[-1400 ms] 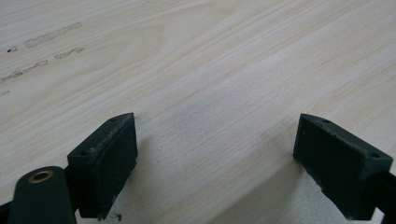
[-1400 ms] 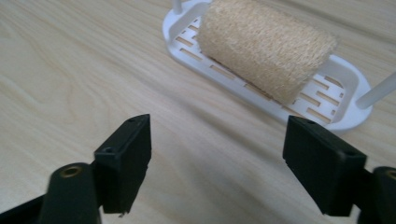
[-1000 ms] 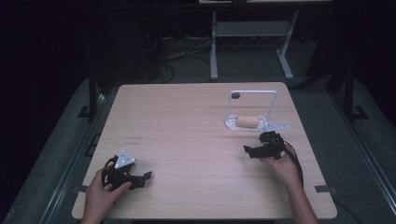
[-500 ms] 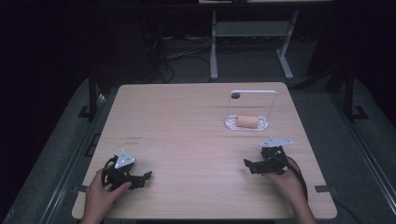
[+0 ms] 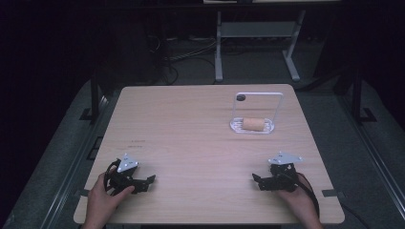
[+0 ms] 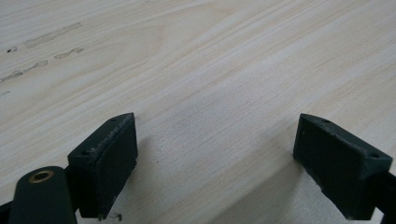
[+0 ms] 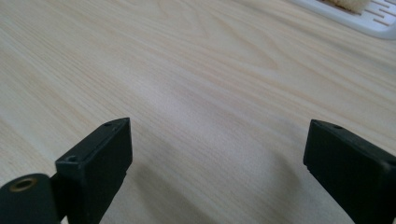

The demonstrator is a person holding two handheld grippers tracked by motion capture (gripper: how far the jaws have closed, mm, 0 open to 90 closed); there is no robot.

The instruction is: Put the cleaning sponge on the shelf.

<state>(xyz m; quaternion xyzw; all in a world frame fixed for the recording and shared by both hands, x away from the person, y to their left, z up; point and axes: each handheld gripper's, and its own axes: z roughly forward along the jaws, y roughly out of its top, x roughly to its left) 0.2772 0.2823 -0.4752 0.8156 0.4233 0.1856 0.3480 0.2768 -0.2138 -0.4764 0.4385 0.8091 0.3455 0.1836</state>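
Observation:
A small white basket with a tall wire handle [image 5: 252,126] stands at the back right of the wooden table [image 5: 191,138], and a tan roll [image 5: 254,124] lies in it. My left gripper [image 5: 147,183] rests near the front left corner, open, with bare wood between its jaws [image 6: 215,149]. Toward the front right, my right gripper [image 5: 257,181] is low over the table and open too [image 7: 217,154]. The basket's white edge [image 7: 355,16] shows at the top right of the right gripper view.
A dark round mark [image 5: 240,98] sits on the table just behind the basket. Faint pencil-like marks [image 5: 137,141] lie left of centre. A white metal stand [image 5: 253,33] and cables are on the floor beyond the far edge.
My right gripper has drawn back from beside the basket to the front right of the table. The left gripper has stayed put.

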